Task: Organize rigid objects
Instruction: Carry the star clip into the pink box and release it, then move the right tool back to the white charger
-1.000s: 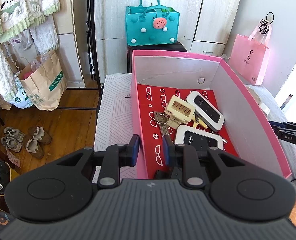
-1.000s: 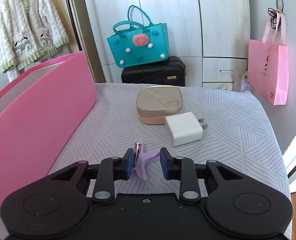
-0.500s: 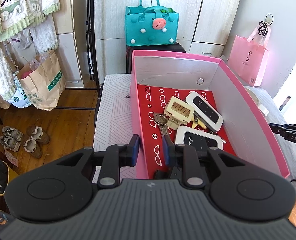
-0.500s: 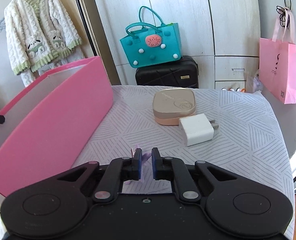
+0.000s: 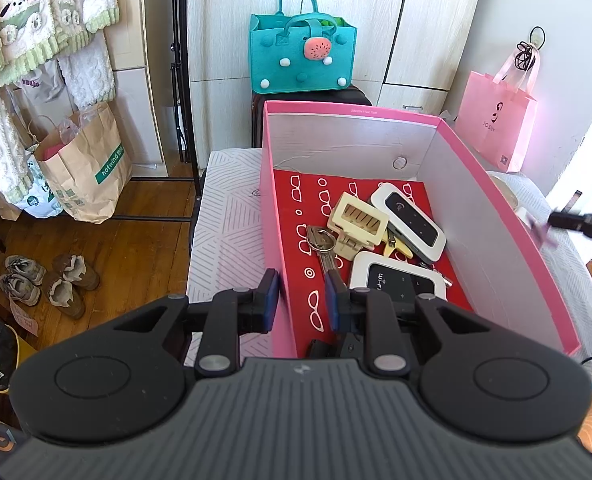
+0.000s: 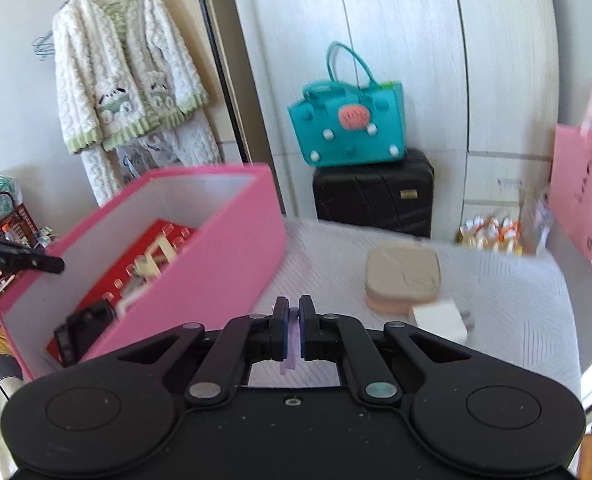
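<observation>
Left of your right gripper (image 6: pixel 291 330): pink box (image 6: pixel 199 276), open top, already holding routers, keys, cream clip. Ahead and to its right, on bed: tan case (image 6: pixel 402 276), white charger (image 6: pixel 440 318), both still outside box. Between its pads: lilac hair clip (image 6: pixel 291 344), clamped, jaws just closed on it. Left gripper (image 5: pixel 300 300) straddles box's near wall, jaws slightly apart, whether gripping it unclear. Step: carrying clip. Next: swing left over rim, release inside.
</observation>
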Tool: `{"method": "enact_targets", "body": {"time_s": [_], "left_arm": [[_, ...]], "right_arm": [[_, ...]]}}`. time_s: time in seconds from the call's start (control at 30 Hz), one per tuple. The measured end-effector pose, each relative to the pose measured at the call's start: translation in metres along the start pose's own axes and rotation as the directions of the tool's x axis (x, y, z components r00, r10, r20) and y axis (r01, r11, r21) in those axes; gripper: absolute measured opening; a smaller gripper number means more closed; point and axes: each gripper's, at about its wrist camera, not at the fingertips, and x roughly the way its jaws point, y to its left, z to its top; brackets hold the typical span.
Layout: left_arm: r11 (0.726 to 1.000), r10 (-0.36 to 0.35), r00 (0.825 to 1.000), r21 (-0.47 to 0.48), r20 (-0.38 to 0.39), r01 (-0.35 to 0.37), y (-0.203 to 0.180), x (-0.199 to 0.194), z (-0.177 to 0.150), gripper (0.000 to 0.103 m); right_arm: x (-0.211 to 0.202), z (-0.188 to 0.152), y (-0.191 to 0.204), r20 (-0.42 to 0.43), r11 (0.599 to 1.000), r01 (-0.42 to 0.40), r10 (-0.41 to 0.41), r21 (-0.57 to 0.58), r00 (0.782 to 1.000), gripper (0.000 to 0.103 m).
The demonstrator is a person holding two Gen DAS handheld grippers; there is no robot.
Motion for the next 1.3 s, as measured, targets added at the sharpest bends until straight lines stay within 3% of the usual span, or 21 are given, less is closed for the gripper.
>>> {"method": "enact_targets", "body": {"time_s": [0.13, 0.27, 0.47, 0.77, 0.93, 1.03, 1.07, 1.13, 1.3], "left_arm": [[1.000, 0.001, 1.000, 0.008, 0.000, -0.001, -0.001, 0.000, 0.000, 0.022], [1.000, -0.005, 1.000, 0.015, 0.001, 0.005, 0.000, -0.001, 0.001, 0.022], [1.000, -0.017, 1.000, 0.025, 0.007, 0.016, 0.003, -0.001, 0.000, 0.022], [0.998, -0.053, 0.999, 0.024, 0.008, 0.053, 0.011, -0.001, -0.001, 0.022], [0.998, -0.063, 0.998, 0.022, 0.011, 0.063, 0.013, -0.002, -0.002, 0.022], [0.998, -0.065, 0.998, 0.021, 0.014, 0.065, 0.014, -0.002, -0.003, 0.022], [0.998, -0.066, 0.998, 0.020, 0.014, 0.066, 0.015, -0.002, -0.003, 0.022], [0.997, -0.072, 0.997, 0.011, 0.016, 0.072, 0.017, -0.002, -0.003, 0.022], [0.998, -0.070, 0.997, 0.009, 0.022, 0.070, 0.016, -0.003, -0.004, 0.022]], "right_arm": [[-0.012, 0.032, 0.020, 0.071, 0.997, -0.057, 0.061, -0.049, 0.996, 0.007], [-0.005, 0.057, 0.041, 0.069, 0.981, -0.184, 0.188, -0.058, 0.980, 0.007], [0.048, 0.069, 0.085, -0.081, 0.923, -0.382, 0.378, -0.041, 0.922, 0.007], [0.127, 0.059, 0.127, -0.291, 0.893, -0.451, 0.433, 0.005, 0.853, 0.007], [0.144, 0.057, 0.128, -0.323, 0.899, -0.438, 0.417, 0.008, 0.850, 0.008], [0.141, 0.055, 0.122, -0.328, 0.905, -0.424, 0.411, 0.035, 0.851, 0.020], [0.134, 0.054, 0.122, -0.316, 0.906, -0.423, 0.409, 0.024, 0.856, 0.033], [0.118, 0.053, 0.121, -0.284, 0.905, -0.425, 0.406, -0.007, 0.869, 0.043], [0.077, 0.055, 0.099, -0.211, 0.926, -0.378, 0.367, -0.014, 0.906, 0.043]]}}
